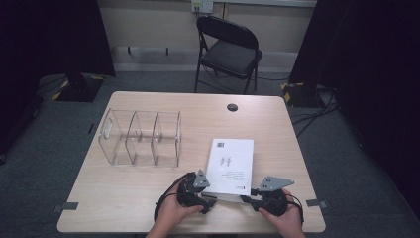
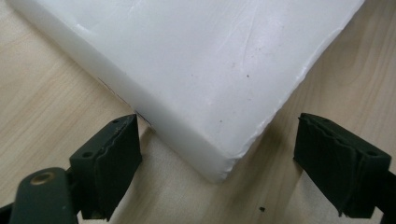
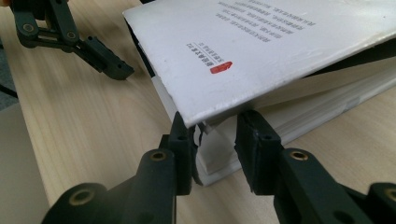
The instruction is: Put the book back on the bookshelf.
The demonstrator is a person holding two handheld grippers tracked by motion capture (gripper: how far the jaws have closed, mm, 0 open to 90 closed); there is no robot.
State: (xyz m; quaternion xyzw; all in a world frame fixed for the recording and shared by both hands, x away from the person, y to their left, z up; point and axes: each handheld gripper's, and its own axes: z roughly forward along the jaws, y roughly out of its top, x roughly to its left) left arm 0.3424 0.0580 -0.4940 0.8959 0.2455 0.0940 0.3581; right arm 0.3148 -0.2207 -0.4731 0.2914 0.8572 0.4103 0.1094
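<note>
Two grippers at the near edge of the table (image 1: 124,198), both at a white book (image 1: 230,166) lying flat right of centre, back cover up, bottom edge toward the person. Left gripper (image 2: 218,161) low at the book's near left corner, jaws spread wide, one either side of that corner, pads not pressing on it. Right gripper (image 3: 212,140) at the near right corner, jaws narrow, cover's corner lifted off the pages and lying between the pads (image 3: 184,140); not clear whether actually pinched. Red mark and small print on the raised cover, gap beneath it. Left gripper (image 3: 100,58) also seen farther off in the right gripper view. Clear plastic organizer (image 1: 141,139) with three compartments well apart on the table's left. Black folding chair (image 1: 229,49) beyond the far edge.
</note>
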